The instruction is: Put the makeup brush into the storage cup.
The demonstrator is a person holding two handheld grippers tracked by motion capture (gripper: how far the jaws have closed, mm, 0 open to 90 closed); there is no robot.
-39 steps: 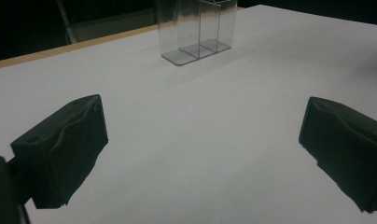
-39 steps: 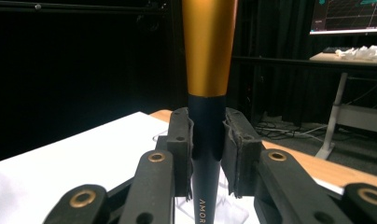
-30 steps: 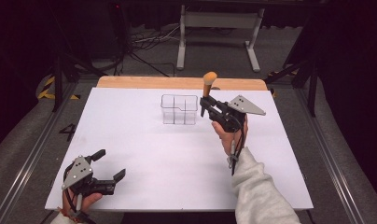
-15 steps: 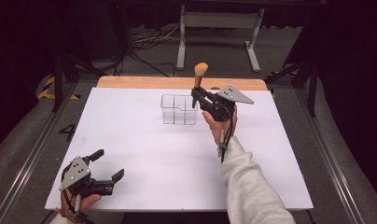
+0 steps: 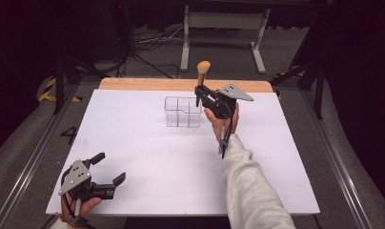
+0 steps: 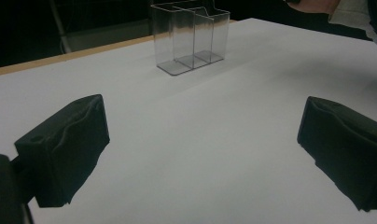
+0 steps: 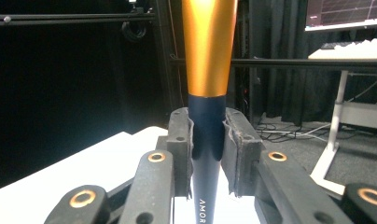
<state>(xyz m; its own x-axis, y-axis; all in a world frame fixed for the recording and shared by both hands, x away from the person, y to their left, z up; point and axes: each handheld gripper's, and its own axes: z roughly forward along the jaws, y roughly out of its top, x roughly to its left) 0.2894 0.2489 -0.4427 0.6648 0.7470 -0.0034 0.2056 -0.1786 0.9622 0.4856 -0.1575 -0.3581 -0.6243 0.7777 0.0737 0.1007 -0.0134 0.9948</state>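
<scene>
A makeup brush (image 5: pixel 203 71) with an orange upper part and a dark handle stands upright in my right gripper (image 5: pixel 199 91), which is shut on the handle. It hangs just above the right rear corner of a clear plastic organizer (image 5: pixel 183 112) with divided compartments. In the right gripper view the pads of my right gripper (image 7: pixel 207 144) press both sides of the brush (image 7: pixel 207 46). My left gripper (image 5: pixel 109 168) rests low at the table's near left corner, open with nothing between its fingers. The left gripper (image 6: pixel 205 149) faces the organizer (image 6: pixel 191 35) far ahead.
A white sheet (image 5: pixel 133 143) covers the table, with a wooden strip (image 5: pixel 143 84) along the far edge. Behind the table are a metal stand (image 5: pixel 219 28) and cables on the dark floor. A grey sleeve (image 5: pixel 250 191) reaches in from the bottom.
My right gripper has carried the brush leftward, from right of the organizer to over its right rear corner. The left gripper has stayed put.
</scene>
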